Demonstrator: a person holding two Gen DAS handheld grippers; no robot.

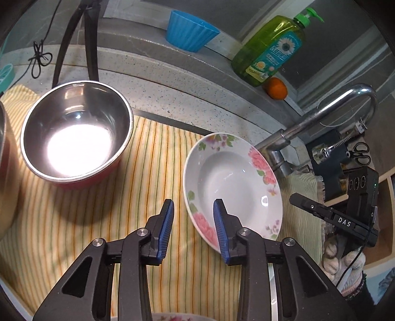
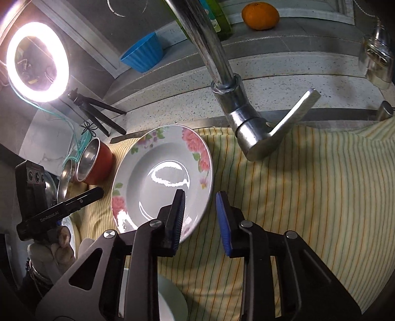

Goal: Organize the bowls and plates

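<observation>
the floral plate (image 1: 232,187) lay on the striped cloth (image 1: 138,172), at four o'clock from the steel bowl (image 1: 76,133). the left gripper (image 1: 193,229) and the right gripper (image 2: 201,219) each straddled its rim, jaws apart, not pinching.

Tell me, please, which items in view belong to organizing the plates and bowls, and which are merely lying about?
Job items:
white floral-rimmed deep plate
red steel-lined bowl

Lying about:
blue ribbed plastic cup
green dish-soap pump bottle
orange fruit
chrome faucet
ring light
</observation>
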